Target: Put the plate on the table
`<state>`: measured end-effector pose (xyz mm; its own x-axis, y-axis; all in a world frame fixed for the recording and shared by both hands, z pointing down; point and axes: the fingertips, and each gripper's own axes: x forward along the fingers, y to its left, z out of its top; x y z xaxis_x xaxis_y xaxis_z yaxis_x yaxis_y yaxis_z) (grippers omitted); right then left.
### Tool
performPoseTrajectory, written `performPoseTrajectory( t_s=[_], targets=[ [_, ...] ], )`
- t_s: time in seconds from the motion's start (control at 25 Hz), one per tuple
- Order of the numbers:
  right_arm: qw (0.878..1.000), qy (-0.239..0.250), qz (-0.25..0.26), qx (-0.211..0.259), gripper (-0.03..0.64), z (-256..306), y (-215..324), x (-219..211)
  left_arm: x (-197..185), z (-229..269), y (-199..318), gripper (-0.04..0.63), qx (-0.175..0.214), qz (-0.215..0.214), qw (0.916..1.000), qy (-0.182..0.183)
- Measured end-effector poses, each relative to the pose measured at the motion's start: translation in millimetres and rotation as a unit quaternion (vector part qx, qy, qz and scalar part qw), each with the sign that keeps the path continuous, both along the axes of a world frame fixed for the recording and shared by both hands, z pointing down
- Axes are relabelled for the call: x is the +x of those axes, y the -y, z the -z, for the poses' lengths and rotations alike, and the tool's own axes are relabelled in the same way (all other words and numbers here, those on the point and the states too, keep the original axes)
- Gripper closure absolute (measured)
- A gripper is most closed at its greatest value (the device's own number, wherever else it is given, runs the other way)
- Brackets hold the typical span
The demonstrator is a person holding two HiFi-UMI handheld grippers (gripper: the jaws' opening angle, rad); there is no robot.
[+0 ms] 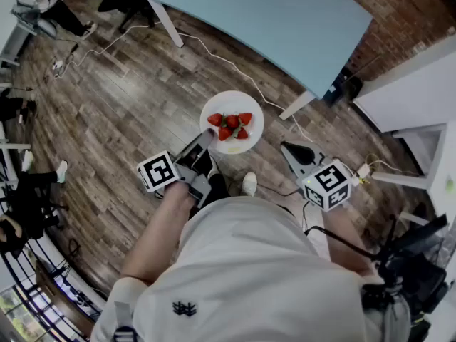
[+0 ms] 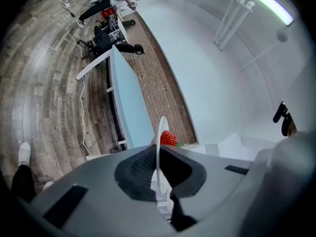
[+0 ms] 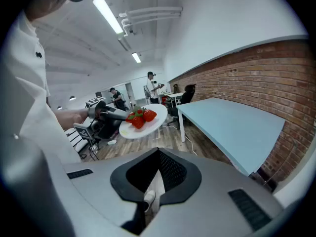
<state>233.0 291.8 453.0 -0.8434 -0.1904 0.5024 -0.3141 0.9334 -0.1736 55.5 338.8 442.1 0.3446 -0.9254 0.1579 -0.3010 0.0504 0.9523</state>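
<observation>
Since plate [image 1: 232, 100] carries loose strawberries [image 1: 230, 125], left gripper [image 1: 204, 140] clamps shut on near rim and holds it roughly level, in air over wood floor [image 1: 128, 105], short of blue table [image 1: 271, 20]. Right gripper [image 1: 292, 150]: jaws together, empty, held aside, likely spare.

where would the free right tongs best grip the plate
Probably on the bare rim of the plate on its right side, opposite the left tongs, coming in level from the right: the rim is thin and the strawberries fill the middle.
</observation>
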Motion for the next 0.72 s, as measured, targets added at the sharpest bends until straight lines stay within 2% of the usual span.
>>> performPoseTrajectory(
  t_s=[0.36,0.52,0.72],
  targets=[
    [1.000,0.003,0.027,0.001,0.607,-3,-20,-1,-9,2,-33,0.584,0.004,0.036,0.9993,0.010],
    [0.999,0.007,0.041,0.014,0.607,2,-21,-24,-30,-3,-38,0.584,0.001,0.043,0.9990,0.009],
    [0.999,0.002,0.039,0.026,0.606,5,-6,-70,-70,-2,-20,0.584,0.018,0.037,0.9991,0.008]
  ],
)
